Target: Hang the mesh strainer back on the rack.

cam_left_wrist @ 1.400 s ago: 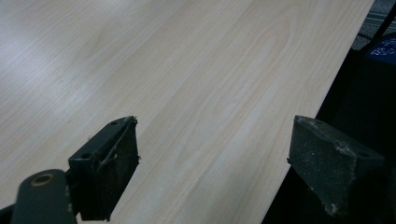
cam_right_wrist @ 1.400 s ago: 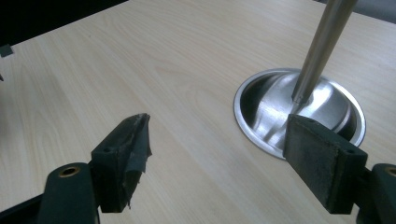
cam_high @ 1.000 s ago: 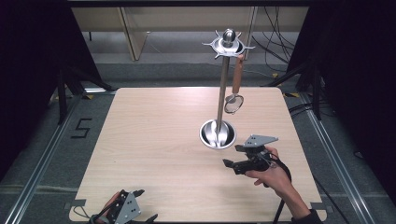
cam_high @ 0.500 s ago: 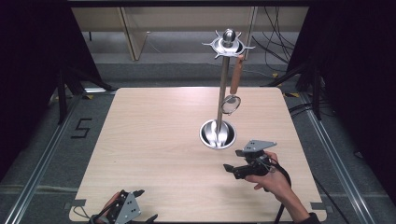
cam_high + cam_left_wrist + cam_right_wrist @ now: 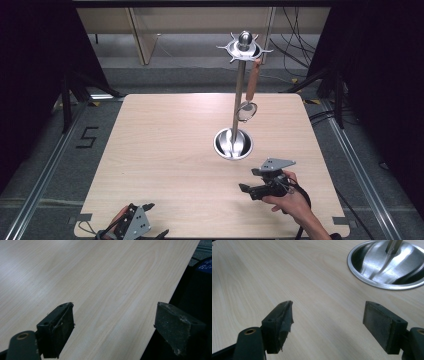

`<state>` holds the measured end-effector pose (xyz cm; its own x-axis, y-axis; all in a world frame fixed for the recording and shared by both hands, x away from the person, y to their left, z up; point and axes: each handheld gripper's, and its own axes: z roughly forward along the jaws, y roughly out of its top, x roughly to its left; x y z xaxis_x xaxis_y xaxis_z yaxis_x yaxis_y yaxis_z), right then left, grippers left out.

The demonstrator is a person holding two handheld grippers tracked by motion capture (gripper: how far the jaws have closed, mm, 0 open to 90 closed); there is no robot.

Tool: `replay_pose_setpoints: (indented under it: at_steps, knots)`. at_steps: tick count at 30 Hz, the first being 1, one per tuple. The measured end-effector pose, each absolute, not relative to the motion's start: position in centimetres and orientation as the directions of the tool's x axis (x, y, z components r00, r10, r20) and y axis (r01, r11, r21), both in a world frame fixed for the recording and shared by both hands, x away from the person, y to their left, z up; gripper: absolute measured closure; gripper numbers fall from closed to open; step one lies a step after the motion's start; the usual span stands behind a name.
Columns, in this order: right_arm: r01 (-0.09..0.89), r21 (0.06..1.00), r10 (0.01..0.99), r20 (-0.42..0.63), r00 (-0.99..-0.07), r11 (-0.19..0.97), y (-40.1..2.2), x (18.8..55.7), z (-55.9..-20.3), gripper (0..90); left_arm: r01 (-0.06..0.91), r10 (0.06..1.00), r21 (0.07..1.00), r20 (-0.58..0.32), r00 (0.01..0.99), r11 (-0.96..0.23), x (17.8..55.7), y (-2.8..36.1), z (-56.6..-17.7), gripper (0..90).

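Right gripper (image 5: pixel 246 190) near stand base (image 5: pixel 233 144)

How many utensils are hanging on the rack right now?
1. A wooden-handled utensil hangs from a hook on the right side of the rack; the other hooks look bare.

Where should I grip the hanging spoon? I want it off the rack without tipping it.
Grip the brown handle across its width, coming from the right, away from the pole. It hangs nearly upright from a hook on the top ring, bowl down, so lifting should unhook it.
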<state>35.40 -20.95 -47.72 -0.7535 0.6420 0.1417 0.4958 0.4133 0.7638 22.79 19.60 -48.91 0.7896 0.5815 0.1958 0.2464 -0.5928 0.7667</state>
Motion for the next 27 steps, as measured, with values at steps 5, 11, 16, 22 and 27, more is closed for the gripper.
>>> replay_pose_setpoints:
  at_steps: [5,11,16,22,27]
  knots:
    - [0.503,0.759,0.647,0.144,-0.749,0.413,-21.1,35.0,-47.9,24.9,0.246,0.582,0.766,0.197,0.789,-0.594,22.8,19.6,-48.9,15.3]
    - [0.499,0.760,0.633,0.151,-0.759,0.417,-21.0,34.0,-48.3,24.8,0.247,0.582,0.767,0.195,0.789,-0.592,22.8,19.6,-48.9,15.2]
    - [0.497,0.757,0.632,0.145,-0.761,0.424,-21.1,33.3,-48.4,24.8,0.247,0.582,0.767,0.196,0.789,-0.592,22.8,19.6,-48.9,15.2]
    - [0.503,0.751,0.618,0.164,-0.769,0.427,-21.3,32.5,-48.6,24.5,0.248,0.581,0.767,0.192,0.791,-0.591,22.8,19.6,-48.9,15.2]
    - [0.502,0.755,0.620,0.163,-0.768,0.423,-21.3,32.0,-48.7,24.5,0.246,0.581,0.767,0.196,0.790,-0.593,22.8,19.6,-48.9,15.2]
